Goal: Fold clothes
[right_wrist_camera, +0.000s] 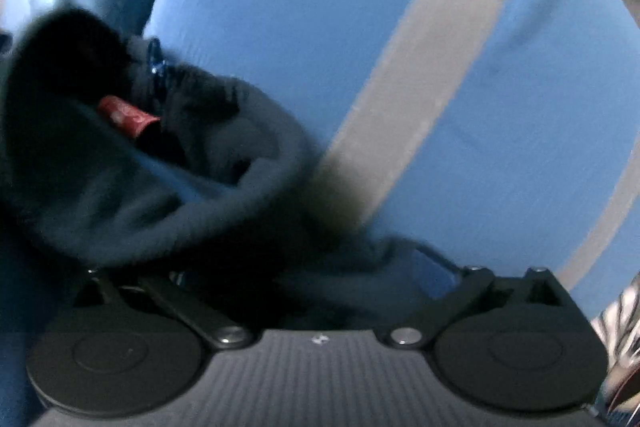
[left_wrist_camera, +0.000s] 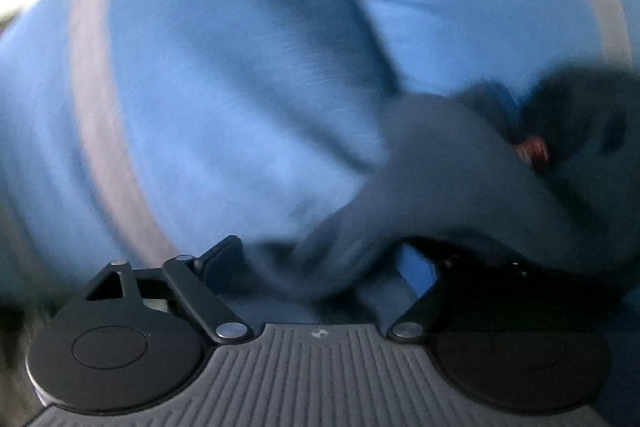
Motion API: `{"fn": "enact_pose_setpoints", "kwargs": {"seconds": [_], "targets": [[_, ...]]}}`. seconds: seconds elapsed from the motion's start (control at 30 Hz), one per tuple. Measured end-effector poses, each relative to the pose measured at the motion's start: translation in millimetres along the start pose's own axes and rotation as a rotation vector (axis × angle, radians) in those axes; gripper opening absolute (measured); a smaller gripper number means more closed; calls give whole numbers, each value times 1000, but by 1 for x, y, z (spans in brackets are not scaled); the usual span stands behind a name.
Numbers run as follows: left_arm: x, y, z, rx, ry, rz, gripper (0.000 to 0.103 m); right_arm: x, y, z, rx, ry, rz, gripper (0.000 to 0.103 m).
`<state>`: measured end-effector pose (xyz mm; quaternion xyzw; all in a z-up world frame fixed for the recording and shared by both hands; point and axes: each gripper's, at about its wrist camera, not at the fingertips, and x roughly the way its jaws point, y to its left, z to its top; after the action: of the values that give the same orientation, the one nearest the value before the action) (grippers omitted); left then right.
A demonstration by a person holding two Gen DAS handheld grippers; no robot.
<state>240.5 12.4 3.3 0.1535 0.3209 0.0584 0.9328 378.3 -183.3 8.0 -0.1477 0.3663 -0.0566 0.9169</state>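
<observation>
A dark grey garment (left_wrist_camera: 460, 179) lies bunched on a blue cloth with pale grey stripes (left_wrist_camera: 224, 75), right in front of both handheld tools. The left tool (left_wrist_camera: 320, 259) stands spread, its linkage arms splayed wide, with a fold of the dark fabric draped loosely across the gap between its fingers and over its right side; nothing is pinched. The right tool (right_wrist_camera: 312, 279) is likewise spread wide, the garment (right_wrist_camera: 152, 187) heaped ahead of it and to its left, a limp edge trailing across its mouth without being gripped. A small red tag (right_wrist_camera: 128, 115) shows inside the garment's rolled opening, just beside a dark blue loop (right_wrist_camera: 156, 59) whose nature is unclear. A pale stripe (right_wrist_camera: 424, 67) of the cloth runs diagonally ahead of the right tool. Both views are blurred.
</observation>
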Motion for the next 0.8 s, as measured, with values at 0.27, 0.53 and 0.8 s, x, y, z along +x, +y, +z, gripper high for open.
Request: {"fn": "enact_pose_setpoints", "kwargs": {"seconds": [0.27,0.53,0.8], "targets": [[-117,55,-16,-95,-13,-78,85,-114,-47,-47,44,11,170,103],[-249,101,-31,-57,-78,-165,85,-234,-74,-90,-18,-20,321,103],[-337,138,-45,-119,-30,-289,85,-340,-97,-102,-109,-61,476,103]]}}
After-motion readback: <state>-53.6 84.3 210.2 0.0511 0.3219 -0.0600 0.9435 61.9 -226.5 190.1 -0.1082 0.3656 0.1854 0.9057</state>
